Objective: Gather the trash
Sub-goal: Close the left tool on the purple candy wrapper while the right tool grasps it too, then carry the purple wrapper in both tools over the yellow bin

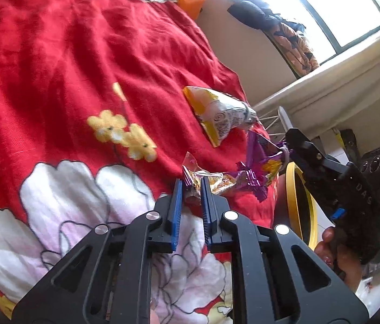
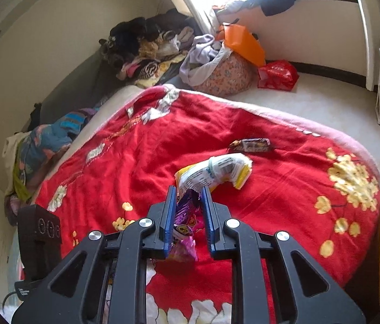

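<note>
The left gripper [image 1: 191, 186] is clenched on a clear crinkled wrapper [image 1: 203, 181] low on the red floral blanket [image 1: 82, 67]. The right gripper [image 2: 188, 193] pinches a purple foil wrapper [image 2: 186, 216]. Just beyond lies a yellow-and-white snack bag [image 2: 217, 172], a dark candy wrapper [image 2: 250, 145] farther off, and a yellow-rimmed bin [image 1: 302, 205] beside the bed.
</note>
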